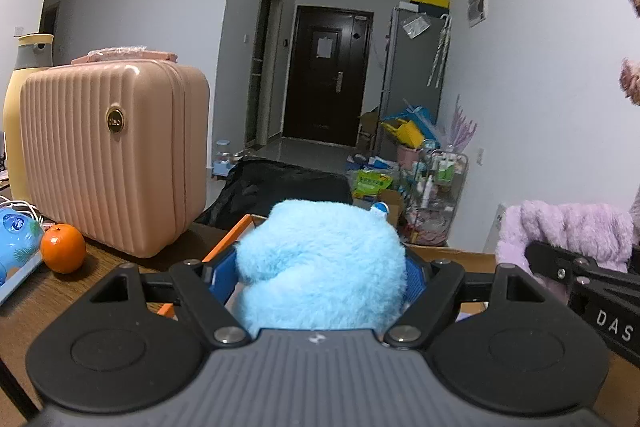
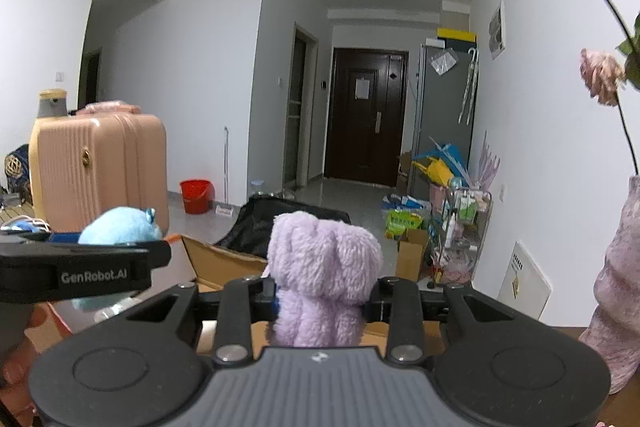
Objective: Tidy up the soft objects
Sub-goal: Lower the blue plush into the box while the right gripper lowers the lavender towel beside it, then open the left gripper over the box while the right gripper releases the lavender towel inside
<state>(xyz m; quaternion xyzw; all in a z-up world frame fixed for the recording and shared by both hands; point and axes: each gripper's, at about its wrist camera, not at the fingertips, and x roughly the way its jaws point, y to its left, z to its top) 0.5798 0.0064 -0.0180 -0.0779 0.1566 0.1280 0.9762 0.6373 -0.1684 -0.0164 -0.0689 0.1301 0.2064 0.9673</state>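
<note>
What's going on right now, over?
Left gripper clamps blue plush toy. Right gripper clamps purple plush toy. Both above cardboard box. Nothing blocking.

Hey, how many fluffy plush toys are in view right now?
2. The fluffy light-blue plush toy is clamped in the left gripper; the fuzzy lilac plush toy is clamped in the right gripper. More may lie hidden inside the cardboard box.

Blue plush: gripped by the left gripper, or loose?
Gripped: the blue plush sits squeezed between the left gripper fingers, held above the cardboard box.
</note>
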